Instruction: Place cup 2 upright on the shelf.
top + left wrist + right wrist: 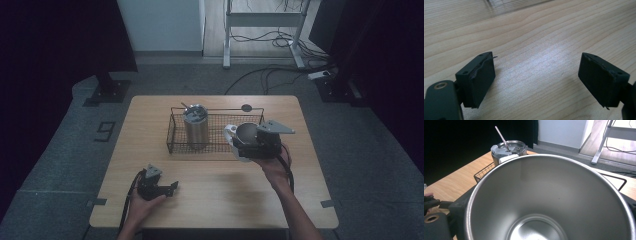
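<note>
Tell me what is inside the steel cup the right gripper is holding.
Nothing: the steel cup looks empty, with bare metal walls down to its shiny bottom. The lowest edge of the bottom is cut off in the right gripper view.

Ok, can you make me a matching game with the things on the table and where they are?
Things:
1. tumbler with straw
2. open cup
3. left gripper
4. basket

Places or states:
A. jaws apart, low over bare wood
B. standing in the basket's left part
C. on the table's far half
D. held by the right gripper

Pairs: 1-B, 2-D, 3-A, 4-C
</note>
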{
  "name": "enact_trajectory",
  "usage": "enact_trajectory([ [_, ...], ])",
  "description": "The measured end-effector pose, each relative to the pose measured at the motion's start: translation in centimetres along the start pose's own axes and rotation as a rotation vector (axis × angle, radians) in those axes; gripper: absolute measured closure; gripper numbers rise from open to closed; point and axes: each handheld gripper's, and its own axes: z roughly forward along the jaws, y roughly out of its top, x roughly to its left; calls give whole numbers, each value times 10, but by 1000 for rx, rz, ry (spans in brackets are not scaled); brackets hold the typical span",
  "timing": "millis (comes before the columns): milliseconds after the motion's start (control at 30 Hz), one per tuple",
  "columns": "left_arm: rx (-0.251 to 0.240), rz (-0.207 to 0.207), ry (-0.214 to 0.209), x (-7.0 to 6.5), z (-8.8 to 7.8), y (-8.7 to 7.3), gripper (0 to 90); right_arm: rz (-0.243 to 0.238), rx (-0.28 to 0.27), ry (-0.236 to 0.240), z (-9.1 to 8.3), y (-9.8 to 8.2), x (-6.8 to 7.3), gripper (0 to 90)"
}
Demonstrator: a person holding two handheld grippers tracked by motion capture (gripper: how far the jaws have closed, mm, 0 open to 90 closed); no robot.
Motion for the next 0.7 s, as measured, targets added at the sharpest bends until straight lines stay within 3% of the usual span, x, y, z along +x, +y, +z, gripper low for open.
enact_trajectory([
  [700, -1, 1, 0, 0, 0, 0, 139, -29, 3, -10, 9, 20, -4, 62],
])
